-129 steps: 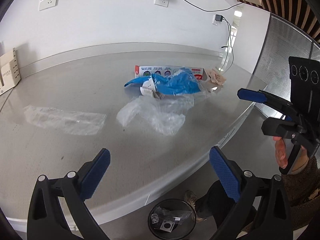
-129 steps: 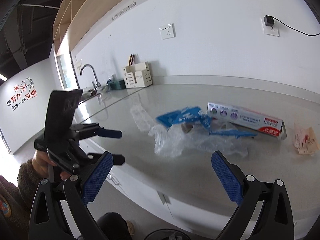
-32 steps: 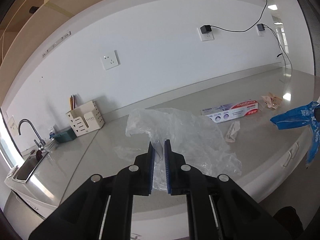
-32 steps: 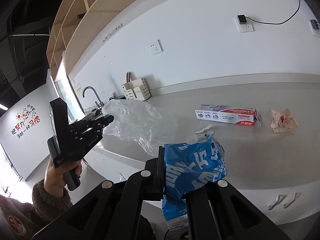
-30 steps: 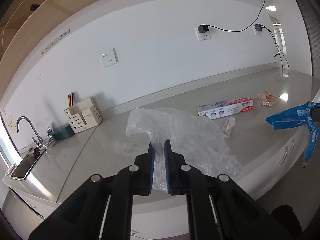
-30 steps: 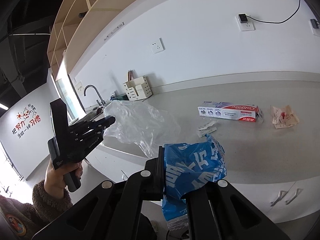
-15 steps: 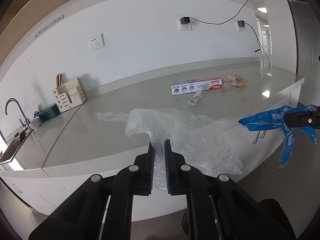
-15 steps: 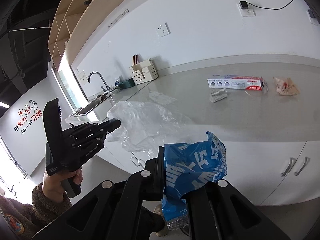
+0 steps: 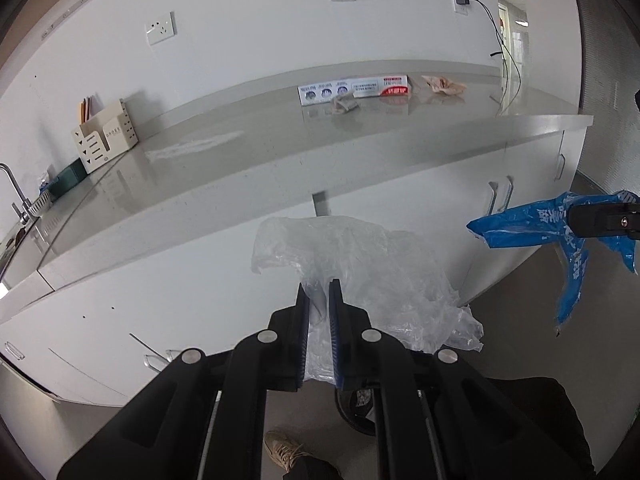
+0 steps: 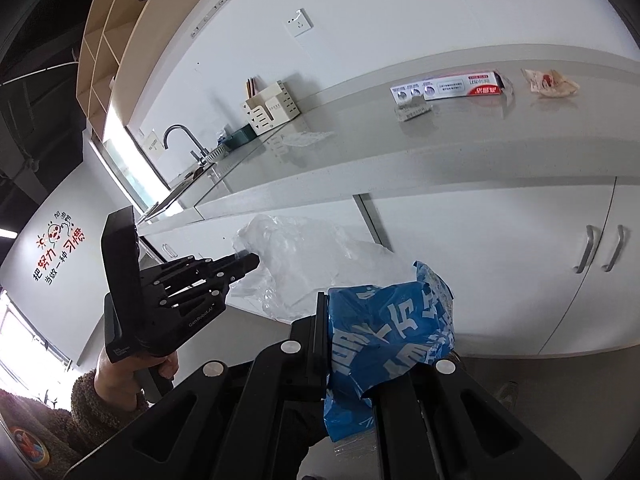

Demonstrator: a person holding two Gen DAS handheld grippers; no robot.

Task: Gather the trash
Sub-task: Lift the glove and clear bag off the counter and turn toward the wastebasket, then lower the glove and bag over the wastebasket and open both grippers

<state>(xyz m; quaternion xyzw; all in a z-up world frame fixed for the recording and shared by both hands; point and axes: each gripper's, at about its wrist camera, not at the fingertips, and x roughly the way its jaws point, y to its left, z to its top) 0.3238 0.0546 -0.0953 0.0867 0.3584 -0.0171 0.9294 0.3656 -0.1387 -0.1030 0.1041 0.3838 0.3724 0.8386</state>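
The left gripper [image 9: 319, 308] is clenched on a clear plastic bag [image 9: 360, 276], the right gripper [image 10: 348, 320] on a blue wrapper [image 10: 390, 336]; both are held off the tabletop [image 9: 240, 160], below its front edge. Both are judged light, limp and slippery, best pinched at bunched folds.

Faucet [image 10: 180, 136], cream desk organizer [image 9: 105, 135]

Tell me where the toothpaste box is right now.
The toothpaste box lies on the counter by the back wall, upper middle in the left wrist view, a small crumpled wrapper just before it.
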